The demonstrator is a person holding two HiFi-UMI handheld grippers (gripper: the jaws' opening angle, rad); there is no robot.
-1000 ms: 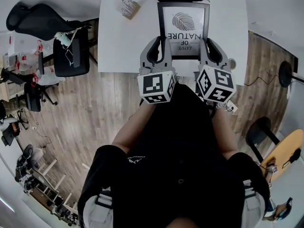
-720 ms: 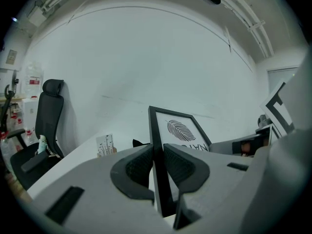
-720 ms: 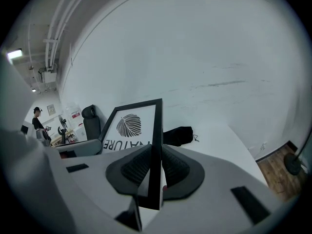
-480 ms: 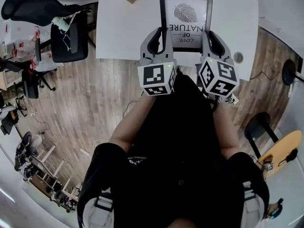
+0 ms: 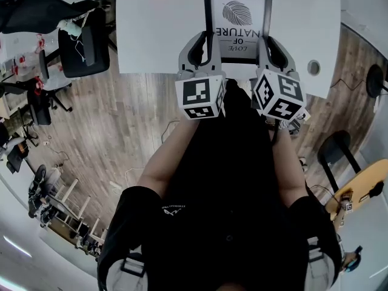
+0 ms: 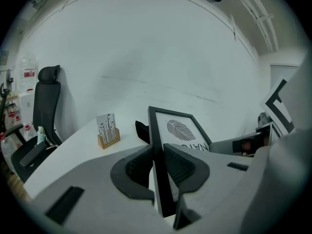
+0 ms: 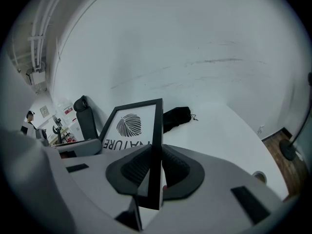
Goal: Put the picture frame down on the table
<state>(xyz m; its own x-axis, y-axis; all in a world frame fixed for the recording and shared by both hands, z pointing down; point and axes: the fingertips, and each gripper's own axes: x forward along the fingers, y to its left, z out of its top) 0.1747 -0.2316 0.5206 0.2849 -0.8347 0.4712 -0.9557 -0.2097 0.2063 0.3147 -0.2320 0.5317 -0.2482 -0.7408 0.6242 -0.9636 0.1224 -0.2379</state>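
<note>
The picture frame (image 5: 237,18) is clamped between my two tools over the white table (image 5: 157,38). It is black-edged, with a leaf print and the words LOVE OF NATURE, which read upside down to me in the head view. My left gripper (image 5: 205,44) bites the frame's left side rail near its closer end. In the left gripper view the jaws of that gripper (image 6: 157,152) are pressed against both faces of the black rail, with the frame (image 6: 180,130) running away from me between them. My right gripper (image 5: 268,44) does the same on the right side rail. In the right gripper view its jaws (image 7: 156,152) are closed tight on the edge of the frame (image 7: 131,123), which stands edge-on in the gap. The frame tilts, its face turned up and toward me. I cannot tell whether its far end touches the tabletop. Just past the frame's far end a black pouch (image 7: 176,117) lies on the table. To the left of the frame, well apart from it, a small wooden card holder (image 6: 107,129) stands upright with a patterned card in it. Near the table's right front edge there is a round cable hole (image 5: 313,67). A black office chair (image 5: 85,41) stands on the wooden floor (image 5: 133,132) just beside the table's left side.
</note>
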